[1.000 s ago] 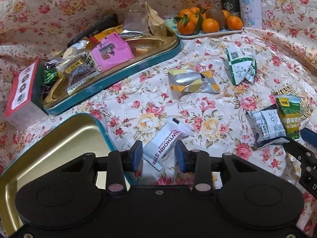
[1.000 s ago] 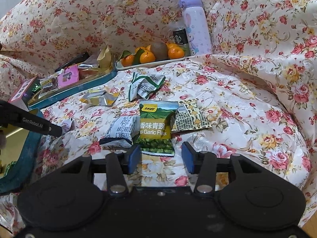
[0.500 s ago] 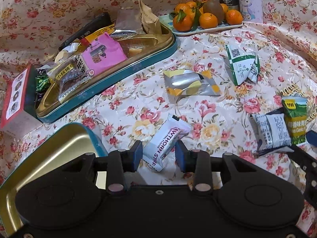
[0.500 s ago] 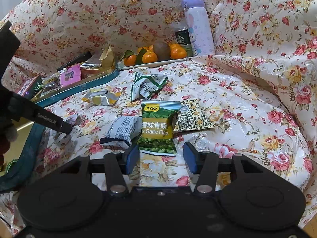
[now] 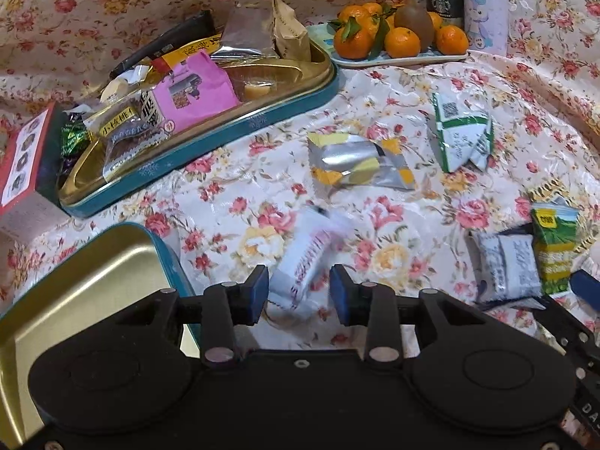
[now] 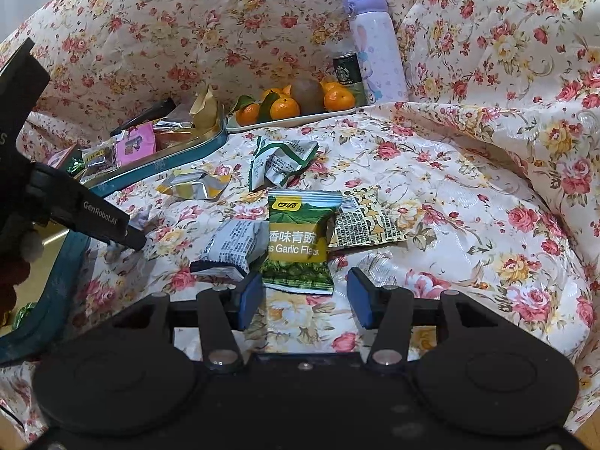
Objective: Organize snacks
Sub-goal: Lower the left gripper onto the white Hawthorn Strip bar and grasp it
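Now white hawthorn packet [image 5: 305, 262] blurred between left fingers [image 5: 258, 290], spread, untouched, green pea packet [image 6: 298, 242] ahead of right fingers [image 6: 249, 296], wide apart

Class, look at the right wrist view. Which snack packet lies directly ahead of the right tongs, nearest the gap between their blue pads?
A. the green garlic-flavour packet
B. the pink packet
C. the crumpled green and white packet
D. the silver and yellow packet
A: the green garlic-flavour packet lies on the floral cloth just beyond the open right tongs, with the other packets farther back.
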